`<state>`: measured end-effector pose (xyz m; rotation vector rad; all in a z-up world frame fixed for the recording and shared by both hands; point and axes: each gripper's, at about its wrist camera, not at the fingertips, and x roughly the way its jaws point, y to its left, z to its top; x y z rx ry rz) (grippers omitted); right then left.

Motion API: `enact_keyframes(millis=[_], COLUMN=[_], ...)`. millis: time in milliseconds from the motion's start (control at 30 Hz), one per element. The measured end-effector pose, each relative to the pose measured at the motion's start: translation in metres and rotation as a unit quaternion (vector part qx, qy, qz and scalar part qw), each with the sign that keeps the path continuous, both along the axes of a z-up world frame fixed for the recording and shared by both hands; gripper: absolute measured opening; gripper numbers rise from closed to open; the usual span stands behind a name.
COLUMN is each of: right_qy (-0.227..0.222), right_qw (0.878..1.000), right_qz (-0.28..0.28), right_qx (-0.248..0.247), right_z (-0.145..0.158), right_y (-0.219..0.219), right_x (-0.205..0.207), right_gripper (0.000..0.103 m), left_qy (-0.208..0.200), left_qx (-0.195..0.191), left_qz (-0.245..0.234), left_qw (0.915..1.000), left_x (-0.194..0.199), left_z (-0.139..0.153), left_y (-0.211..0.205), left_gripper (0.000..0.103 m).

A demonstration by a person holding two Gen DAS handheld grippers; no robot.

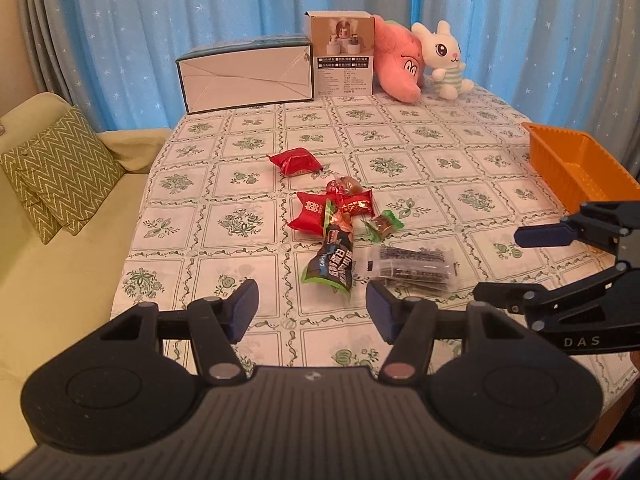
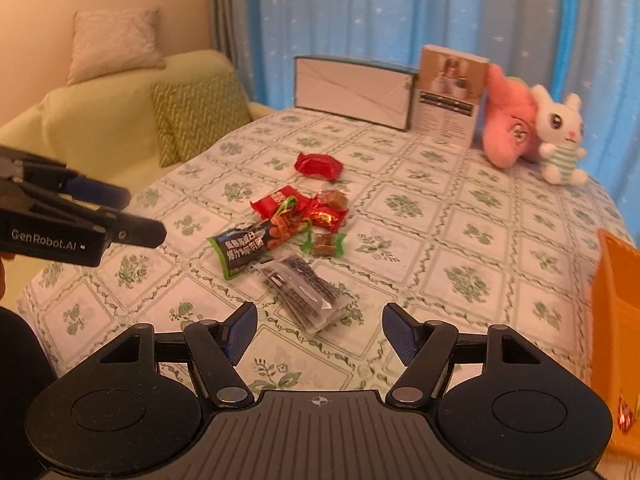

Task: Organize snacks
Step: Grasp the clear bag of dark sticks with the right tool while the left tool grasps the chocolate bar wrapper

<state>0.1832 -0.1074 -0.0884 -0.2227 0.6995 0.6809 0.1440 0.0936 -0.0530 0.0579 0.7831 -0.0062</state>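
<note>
Several snack packets lie mid-table: a lone red packet (image 1: 295, 161) (image 2: 319, 165) at the far side, a cluster of red packets (image 1: 332, 208) (image 2: 304, 210), a black-and-green bag (image 1: 331, 258) (image 2: 244, 246), a small green-wrapped candy (image 1: 385, 224) (image 2: 324, 244) and a clear pack of dark sticks (image 1: 412, 268) (image 2: 306, 294). An orange tray (image 1: 580, 164) (image 2: 616, 320) stands at the right edge. My left gripper (image 1: 312, 310) is open and empty, just short of the black-and-green bag. My right gripper (image 2: 316, 330) is open and empty, just short of the clear pack.
A white carton (image 1: 246, 76), a product box (image 1: 344, 56), a pink plush (image 1: 400, 62) and a white bunny plush (image 1: 444, 60) line the table's far edge. A green sofa with a zigzag cushion (image 1: 60, 160) stands left of the table. Blue curtains hang behind.
</note>
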Motion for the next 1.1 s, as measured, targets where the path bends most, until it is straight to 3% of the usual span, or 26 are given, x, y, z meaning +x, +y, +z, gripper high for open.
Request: enact_keyframes(millis=[400,733,900,1100], right_qy=[-0.002,0.02,0.052,0.079], right_qw=[0.993,0.985,0.988,0.996], right_qz=[0.096,0.148,0.127,0.048], right_qx=[-0.068,-0.084,-0.065,-0.008], right_z=[-0.037,-0.051,-0.048,-0.039], right_y=[0.044,0.059,0.055,0.028], right_x=[0.047,0.075,0.075,0.066], right_gripper=[0.069,0.045,0.037,0.037], left_qy=[0.015,0.025,0.028,0.033], left_qx=[0.006,0.002,-0.009,-0.017], left_qz=[-0.02,-0.03,-0.035,-0.055], left_qw=[0.9997,0.9992,0.9989,0.9978], left_x=[0.037,0.053,0.061,0.073], left_z=[-0.017,-0.03,-0.035,-0.043], left_y=[0.01,0.016,0.014,0.004], left_gripper=[0.057,0.054,0.054,0.051])
